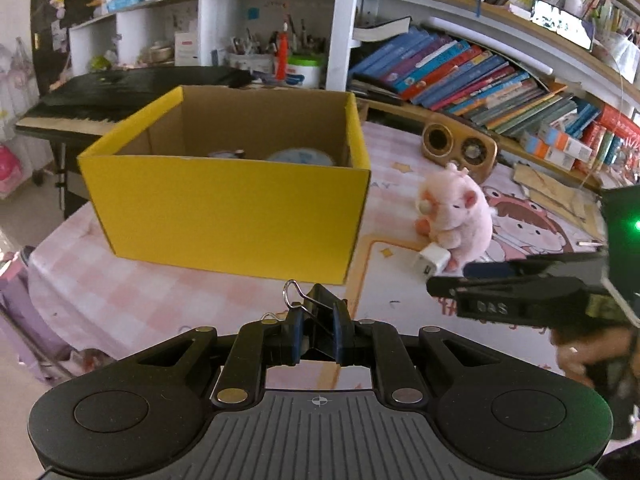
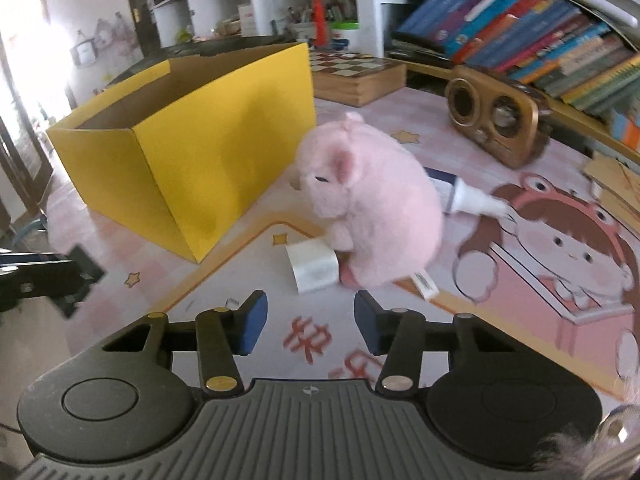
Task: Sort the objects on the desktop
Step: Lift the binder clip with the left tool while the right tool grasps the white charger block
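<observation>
My left gripper sits at the bottom centre of its own view with its blue pads squeezed onto a black binder clip; the clip's wire handle loops up above the pads. Straight ahead of it, filling the middle of the frame, is the yellow cardboard box, open at the top. Over its near wall I can see a pale blue round thing and a smaller item lying inside, but I cannot tell what they are.

My right gripper is at the lower centre of its view, jaws parted at a middling width with nothing between them, only the printed worktop showing through the gap. In the left view the same gripper reaches in from the right edge, a hand behind it.

Just beyond the right gripper's pads is a pink plush toy, sitting upright and facing the left of the frame. A white charger block lies touching the toy's front paw, between the toy and my gripper. Behind the toy, toward the right of the frame, a white-capped tube lies on its side, partly hidden by the plush. A white tag sticks out at the toy's base.

The box stands to the left of the toy, near it but apart. In the upper right of the frame a wooden radio sits on the worktop, with rows of books behind it and a checkered board box at upper centre.
</observation>
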### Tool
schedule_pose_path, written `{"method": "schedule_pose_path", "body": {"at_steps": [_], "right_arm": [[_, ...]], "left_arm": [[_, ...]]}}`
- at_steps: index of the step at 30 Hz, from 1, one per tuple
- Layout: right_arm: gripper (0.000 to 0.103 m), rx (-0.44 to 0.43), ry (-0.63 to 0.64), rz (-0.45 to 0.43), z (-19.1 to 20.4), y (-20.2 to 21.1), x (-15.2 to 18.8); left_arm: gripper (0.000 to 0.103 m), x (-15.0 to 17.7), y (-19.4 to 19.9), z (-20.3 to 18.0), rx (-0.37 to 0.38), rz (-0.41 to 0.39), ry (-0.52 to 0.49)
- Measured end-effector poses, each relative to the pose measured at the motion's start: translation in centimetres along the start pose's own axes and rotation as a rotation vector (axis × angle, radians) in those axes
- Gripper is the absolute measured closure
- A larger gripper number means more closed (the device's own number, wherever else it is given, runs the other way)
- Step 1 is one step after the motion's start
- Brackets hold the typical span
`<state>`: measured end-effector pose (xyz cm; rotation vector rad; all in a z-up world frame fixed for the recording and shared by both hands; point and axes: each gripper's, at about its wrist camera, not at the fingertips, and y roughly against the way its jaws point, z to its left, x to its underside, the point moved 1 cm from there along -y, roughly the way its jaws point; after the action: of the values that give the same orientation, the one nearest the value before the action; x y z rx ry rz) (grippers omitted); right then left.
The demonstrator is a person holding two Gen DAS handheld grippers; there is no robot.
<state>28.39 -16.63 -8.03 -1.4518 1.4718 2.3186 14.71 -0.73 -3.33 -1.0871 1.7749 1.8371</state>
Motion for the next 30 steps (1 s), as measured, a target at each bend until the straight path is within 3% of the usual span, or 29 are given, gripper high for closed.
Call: {"method": "schedule_pose_path", "body": {"at_steps": [13, 15, 16, 30], "right_arm": [[0.058, 0.027, 0.125, -0.032, 0.8, -3.6, -1.1], [0.061, 0.029, 0.112, -0.03, 0.8, -3.8, -1.0], [0.068, 0.033, 0.11, -0.032, 0.9, -3.8, -1.0], [0.068, 0.053, -0.035, -0.009, -1.0, 1.6, 0.9]], "left_arm": [[0.09, 0.0, -0.1, 0.5, -0.011, 0.016, 0.004], [0.09, 0.0, -0.3, 0.4, -0.005, 0.017, 0.003], [0.09, 0.1, -0.3, 0.3, 0.0, 0.018, 0.001], [0.09, 0.2, -0.4, -1.5, 0.088, 0.022, -0.046]]}}
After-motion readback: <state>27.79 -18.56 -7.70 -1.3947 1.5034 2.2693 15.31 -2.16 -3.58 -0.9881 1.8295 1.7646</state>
